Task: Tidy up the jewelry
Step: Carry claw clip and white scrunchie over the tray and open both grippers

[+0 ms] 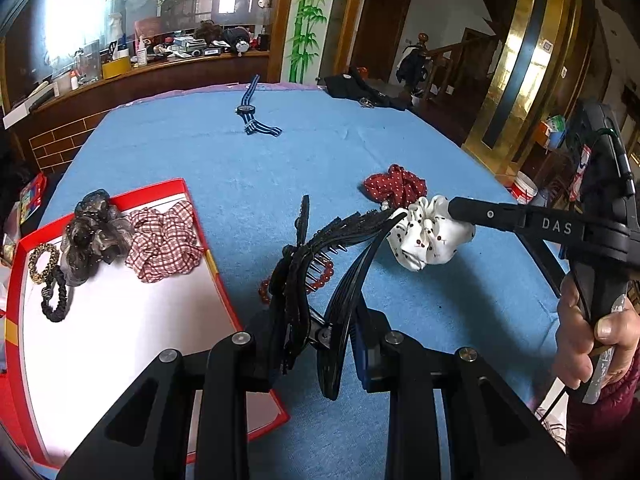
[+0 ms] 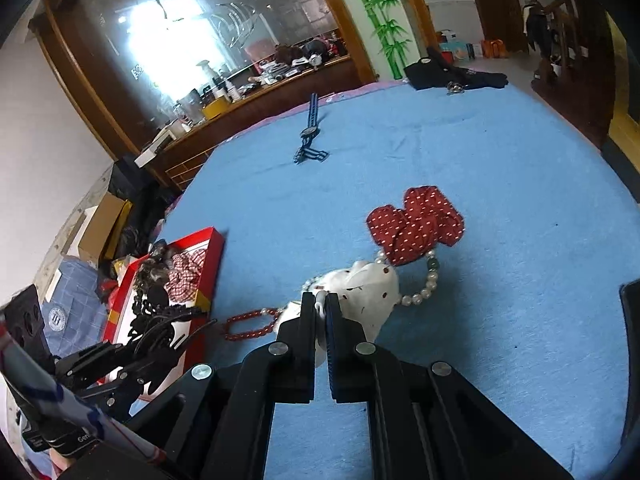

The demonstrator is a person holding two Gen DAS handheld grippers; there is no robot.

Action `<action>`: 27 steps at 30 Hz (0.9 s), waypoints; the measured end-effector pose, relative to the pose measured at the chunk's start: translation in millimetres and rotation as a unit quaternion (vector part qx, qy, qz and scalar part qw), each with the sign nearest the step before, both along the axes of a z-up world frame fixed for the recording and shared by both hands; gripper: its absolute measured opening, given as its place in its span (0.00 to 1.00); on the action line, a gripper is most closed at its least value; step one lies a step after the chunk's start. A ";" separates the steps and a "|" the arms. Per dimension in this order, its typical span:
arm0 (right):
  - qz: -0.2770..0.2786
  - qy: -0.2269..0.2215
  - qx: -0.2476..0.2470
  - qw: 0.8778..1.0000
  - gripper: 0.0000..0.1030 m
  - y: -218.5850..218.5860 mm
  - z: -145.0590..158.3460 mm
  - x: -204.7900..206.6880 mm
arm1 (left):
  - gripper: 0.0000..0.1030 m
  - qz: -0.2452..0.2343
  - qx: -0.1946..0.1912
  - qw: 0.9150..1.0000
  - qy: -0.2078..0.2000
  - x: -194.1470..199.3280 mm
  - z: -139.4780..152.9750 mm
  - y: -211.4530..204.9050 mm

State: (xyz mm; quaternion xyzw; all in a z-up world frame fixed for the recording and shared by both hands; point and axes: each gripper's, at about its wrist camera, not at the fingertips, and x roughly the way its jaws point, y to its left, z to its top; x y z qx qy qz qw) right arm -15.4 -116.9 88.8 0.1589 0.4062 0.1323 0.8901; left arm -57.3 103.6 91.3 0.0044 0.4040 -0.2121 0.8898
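step: both loaded, carry to red box (image 1: 202,216) | left gripper (image 1: 316,336) clamps black hair clip (image 1: 340,248) | right gripper (image 2: 320,300) pinches white scrunchie (image 2: 372,292) above tabletop (image 1: 248,168) | next: drop into box

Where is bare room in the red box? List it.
Free: the white floor of the box on the near side, below the black hair tie and plaid scrunchie. Crowded: the far end, where the grey scrunchie and leopard tie also sit.

Bright glazed window (image 1: 80,12) behind a cluttered wooden counter (image 1: 160,68), painted bamboo wall panel (image 1: 306,20), dark wooden door (image 1: 380,32)
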 end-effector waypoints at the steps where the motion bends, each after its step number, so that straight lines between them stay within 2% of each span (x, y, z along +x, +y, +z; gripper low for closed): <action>1: 0.002 -0.001 0.000 1.000 0.05 2.4 1.0 -0.6 | 0.26 0.001 -0.001 1.000 0.000 0.4 0.5 1.3; 13: 0.054 -0.011 0.001 0.999 0.05 45.1 17.6 2.1 | 0.26 0.040 -0.004 0.999 -0.005 -7.4 6.7 42.1; 21: 0.103 -0.019 -0.005 0.994 0.05 91.9 28.8 7.5 | 0.27 0.093 -0.003 0.996 -0.009 -17.3 8.8 95.2; 27: 0.145 -0.016 -0.007 0.989 0.05 133.0 28.1 12.0 | 0.27 0.142 -0.002 0.990 -0.003 -25.4 5.2 143.9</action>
